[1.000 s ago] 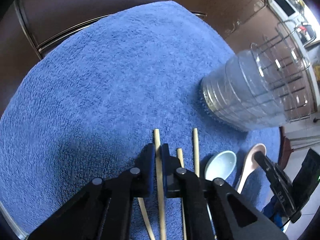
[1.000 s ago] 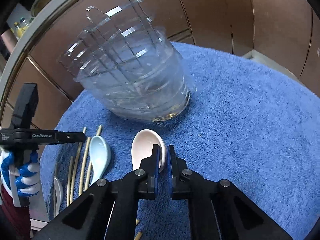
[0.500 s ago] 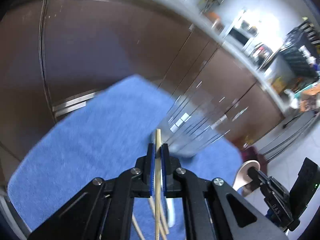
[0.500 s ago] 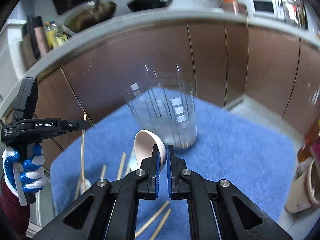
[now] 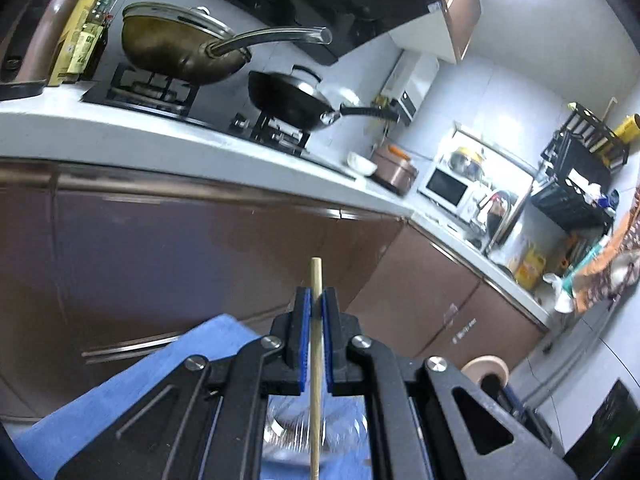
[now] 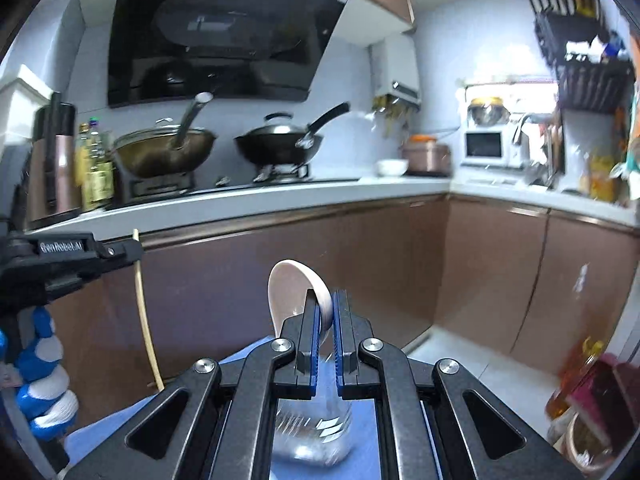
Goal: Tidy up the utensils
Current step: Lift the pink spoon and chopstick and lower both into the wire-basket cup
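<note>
My left gripper (image 5: 315, 300) is shut on a wooden chopstick (image 5: 316, 360), which runs up between the blue pads and pokes out past the tips. Below it a clear plastic utensil holder (image 5: 316, 428) stands on the blue towel (image 5: 132, 384). My right gripper (image 6: 326, 304) is shut on a pale pink ceramic spoon (image 6: 292, 292), bowl up and leaning left. The same clear holder (image 6: 316, 428) shows under its fingers. At the left of the right wrist view the left gripper (image 6: 128, 250) holds the chopstick (image 6: 144, 312), gripped by a blue-and-white gloved hand (image 6: 40, 380).
Brown cabinet fronts (image 6: 280, 272) and a white counter (image 6: 240, 196) run behind, with a wok (image 6: 164, 152) and a black pan (image 6: 280, 144) on the stove. A microwave (image 6: 486, 146) sits at the right. A bottle (image 6: 576, 376) stands at the lower right.
Both grippers have risen high off the towel and tilted up toward level, carrying the chopstick and the pink spoon. The holder has dropped from the middle of each view to the bottom edge.
</note>
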Available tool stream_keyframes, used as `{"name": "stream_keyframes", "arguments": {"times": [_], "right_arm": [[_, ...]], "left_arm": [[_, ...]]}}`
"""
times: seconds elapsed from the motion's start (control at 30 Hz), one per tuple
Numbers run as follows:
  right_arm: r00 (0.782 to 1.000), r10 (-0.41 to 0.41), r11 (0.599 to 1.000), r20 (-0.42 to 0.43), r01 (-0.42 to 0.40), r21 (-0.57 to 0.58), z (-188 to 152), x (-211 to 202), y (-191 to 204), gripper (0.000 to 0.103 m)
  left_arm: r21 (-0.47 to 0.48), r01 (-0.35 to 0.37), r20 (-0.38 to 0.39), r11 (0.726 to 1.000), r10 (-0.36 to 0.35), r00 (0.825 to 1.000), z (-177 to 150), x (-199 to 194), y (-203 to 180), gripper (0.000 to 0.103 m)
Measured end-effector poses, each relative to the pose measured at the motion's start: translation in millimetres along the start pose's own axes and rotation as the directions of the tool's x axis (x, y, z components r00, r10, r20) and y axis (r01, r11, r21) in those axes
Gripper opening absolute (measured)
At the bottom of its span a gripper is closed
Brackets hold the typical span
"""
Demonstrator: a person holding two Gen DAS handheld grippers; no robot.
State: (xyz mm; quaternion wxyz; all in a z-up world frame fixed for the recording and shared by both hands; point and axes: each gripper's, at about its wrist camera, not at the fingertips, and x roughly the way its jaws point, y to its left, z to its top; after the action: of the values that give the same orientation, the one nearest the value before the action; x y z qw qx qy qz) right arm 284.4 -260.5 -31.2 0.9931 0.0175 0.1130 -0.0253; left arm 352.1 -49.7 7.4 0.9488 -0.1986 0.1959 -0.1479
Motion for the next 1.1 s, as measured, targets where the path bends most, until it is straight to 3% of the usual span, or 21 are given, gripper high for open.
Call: {"name": "stream_keyframes", "arguments": {"times": [0.17, 0.3, 0.53, 0.73, 0.8, 0.9, 0.93, 1.1], "right_arm": [[0.996, -0.091, 0.995, 0.010, 0.091, -0.029, -19.5, 44.7, -4.6, 0.006], [0.992, -0.124, 0.991, -0.002, 0.124, -0.041, -46.2, 67.8, -8.5, 0.006], [0.992, -0.119, 0.992, -0.036, 0.118, -0.039, -90.3, 87.6, -9.9, 0.006], [0.993, -0.093, 0.996, -0.068, 0.092, -0.016, -114.0, 91.3, -12.1, 0.008], [0.993, -0.089, 0.996, -0.071, 0.088, -0.015, -118.5, 89.7, -12.1, 0.012], [0.994, -0.080, 0.997, -0.071, 0.080, -0.002, -115.3, 86.6, -12.7, 0.035], [0.994, -0.081, 0.997, -0.069, 0.082, 0.002, -113.2, 84.7, -12.9, 0.041], [0.993, -0.097, 0.995, -0.059, 0.099, 0.016, -104.3, 71.6, -14.1, 0.051]], "left_arm": [[0.022, -0.054, 0.040, 0.998, 0.053, 0.998, -11.8, 46.0, -13.9, 0.005], [0.072, -0.117, 0.064, 0.991, 0.113, 0.992, -43.8, 84.6, -23.4, 0.005], [0.154, -0.185, 0.093, 0.971, 0.172, 0.981, -98.1, 114.5, -18.7, 0.005], [0.178, -0.184, 0.097, 0.967, 0.168, 0.981, -118.2, 117.7, -12.6, 0.007], [0.181, -0.175, 0.096, 0.968, 0.160, 0.982, -121.7, 114.6, -11.5, 0.017], [0.192, -0.161, 0.095, 0.968, 0.145, 0.985, -122.4, 110.0, -12.1, 0.039], [0.193, -0.150, 0.095, 0.970, 0.134, 0.986, -122.6, 107.2, -12.3, 0.040], [0.206, -0.143, 0.131, 0.968, 0.117, 0.984, -121.7, 82.0, -15.4, 0.044]]}}
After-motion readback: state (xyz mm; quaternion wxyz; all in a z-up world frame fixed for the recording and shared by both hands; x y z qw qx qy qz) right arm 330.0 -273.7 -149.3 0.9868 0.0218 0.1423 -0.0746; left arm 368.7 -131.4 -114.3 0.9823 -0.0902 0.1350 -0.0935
